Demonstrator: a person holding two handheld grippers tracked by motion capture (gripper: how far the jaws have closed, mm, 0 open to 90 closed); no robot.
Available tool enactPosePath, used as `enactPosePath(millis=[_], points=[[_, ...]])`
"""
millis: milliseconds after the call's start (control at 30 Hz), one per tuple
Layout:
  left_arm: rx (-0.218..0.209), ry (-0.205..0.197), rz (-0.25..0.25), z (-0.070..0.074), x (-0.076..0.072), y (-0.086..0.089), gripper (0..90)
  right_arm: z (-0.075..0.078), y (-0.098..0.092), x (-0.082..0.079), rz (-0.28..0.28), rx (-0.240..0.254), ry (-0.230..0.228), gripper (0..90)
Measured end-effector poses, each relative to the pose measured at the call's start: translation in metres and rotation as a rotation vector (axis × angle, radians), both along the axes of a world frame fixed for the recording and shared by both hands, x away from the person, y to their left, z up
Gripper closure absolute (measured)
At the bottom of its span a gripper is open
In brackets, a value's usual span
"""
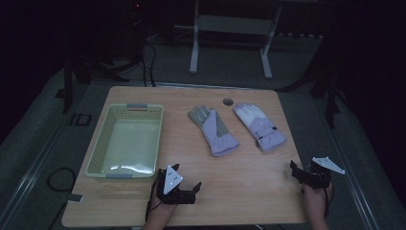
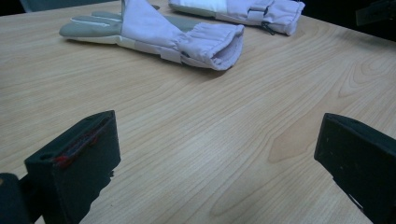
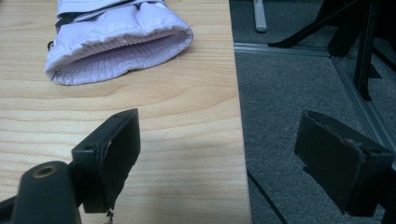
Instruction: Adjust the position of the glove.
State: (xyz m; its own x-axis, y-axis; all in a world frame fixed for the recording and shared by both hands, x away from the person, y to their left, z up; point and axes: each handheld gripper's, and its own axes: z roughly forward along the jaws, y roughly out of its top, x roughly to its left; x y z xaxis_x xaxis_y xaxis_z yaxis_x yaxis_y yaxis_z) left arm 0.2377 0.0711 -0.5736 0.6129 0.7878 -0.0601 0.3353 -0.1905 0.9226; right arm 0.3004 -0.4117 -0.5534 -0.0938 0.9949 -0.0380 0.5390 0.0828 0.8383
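Two lilac winter gloves lie flat on the wooden table [image 1: 249, 163]. The left glove [image 1: 213, 128] shows its grey palm, and its cuff [image 2: 217, 43] points toward my left gripper. The right glove [image 1: 260, 126] has a white back and a black strap, and its open cuff [image 3: 119, 53] faces my right gripper. My left gripper [image 1: 186, 177] hovers near the front edge, open, with nothing between its jaws [image 2: 215, 154]. Over the table's right front corner my right gripper [image 1: 300, 172] stands open and empty [image 3: 217, 149], one jaw past the table edge.
A pale green plastic basket [image 1: 103, 143] stands on the left part of the table. A small round dark disc [image 1: 228, 101] sits near the far edge. Grey carpet, cables and black stands surround the table, with a white frame behind.
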Motion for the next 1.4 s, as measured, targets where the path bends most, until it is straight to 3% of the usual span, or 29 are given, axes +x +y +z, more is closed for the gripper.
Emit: enactPosePath(millis=[167, 300, 467, 567, 700, 933, 1033, 1167, 1400], points=[[0.003, 0.0, 0.001, 0.0, 0.0, 0.0, 0.5, 0.0, 0.001, 0.0, 0.013, -0.009, 0.004, 14.1], [0.002, 0.003, 0.001, 0.0, 0.0, 0.0, 0.5, -0.001, 0.006, 0.0, 0.032, -0.043, 0.018, 14.0], [0.003, 0.001, 0.0, 0.0, 0.0, 0.0, 0.5, 0.001, 0.005, 0.001, 0.039, -0.026, 0.014, 13.6], [0.0, 0.0, 0.003, 0.0, 0.0, 0.0, 0.5, 0.004, 0.003, 0.005, 0.052, 0.008, 0.044, 13.4], [0.0, 0.0, 0.002, 0.0, 0.0, 0.0, 0.5, 0.008, 0.005, 0.01, 0.058, -0.013, 0.077, 13.4], [0.002, -0.001, -0.002, 0.0, 0.0, 0.0, 0.5, 0.039, 0.015, 0.021, 0.09, -0.018, 0.068, 11.9], [-0.002, 0.0, -0.002, 0.0, 0.0, 0.0, 0.5, 0.059, 0.025, 0.031, 0.134, 0.035, 0.074, 15.4], [-0.003, 0.002, -0.004, 0.0, 0.0, 0.0, 0.5, 0.074, 0.039, 0.039, 0.149, 0.029, 0.055, 15.8], [-0.004, 0.0, -0.005, 0.0, 0.0, 0.0, 0.5, 0.098, 0.085, 0.054, 0.315, -0.016, 0.018, 13.5]])
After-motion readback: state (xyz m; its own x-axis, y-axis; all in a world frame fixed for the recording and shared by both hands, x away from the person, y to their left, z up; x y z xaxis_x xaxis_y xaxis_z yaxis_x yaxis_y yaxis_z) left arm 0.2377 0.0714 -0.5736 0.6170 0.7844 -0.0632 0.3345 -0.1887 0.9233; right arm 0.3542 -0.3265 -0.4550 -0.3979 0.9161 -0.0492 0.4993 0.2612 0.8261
